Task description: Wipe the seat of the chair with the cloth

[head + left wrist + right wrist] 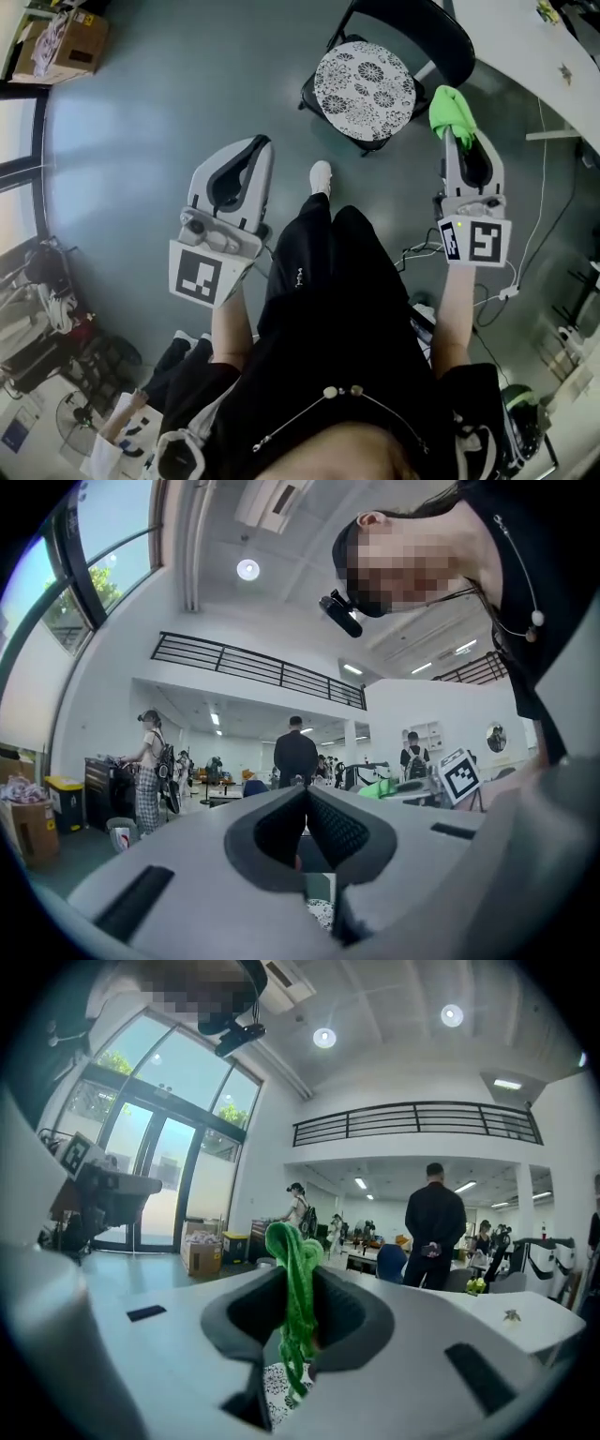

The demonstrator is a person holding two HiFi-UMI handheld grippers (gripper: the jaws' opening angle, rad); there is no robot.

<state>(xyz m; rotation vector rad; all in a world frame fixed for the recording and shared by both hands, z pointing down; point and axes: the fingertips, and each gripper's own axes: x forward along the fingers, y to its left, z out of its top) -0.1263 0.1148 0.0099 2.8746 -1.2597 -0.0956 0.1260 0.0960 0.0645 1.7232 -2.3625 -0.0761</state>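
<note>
1. Chair (461, 45) stands on the grey floor (169, 103), top centre of the head view, with a dark frame and back.
2. Seat (364, 89) is round with a black-and-white flower print. Nothing lies on it.
3. Right tongs (298, 1274) are clamped on the green cloth (292, 1279). A bunched fold sticks up above the tips and a strand hangs down between the pads.
4. In the head view the cloth is just right of the seat, off its edge and not on it. It is held up at the tong tips, and I can't tell how high above the chair.
5. In the right gripper view a bit of the seat print shows below the hanging cloth.
6. Left tongs (305, 799) are closed: the pads meet at the tips with nothing between them.
7. In the head view the left tongs sit left of the chair and nearer the person, clear of the seat and over bare floor.
8. A white shoe (321, 176) is on the floor just short of the chair, between the two tongs.
9. A cardboard box (66, 42) sits far left of the chair, by the window.
10. A white surface (525, 47) runs past the chair on its right, and a white cable (541, 187) hangs below it.
</note>
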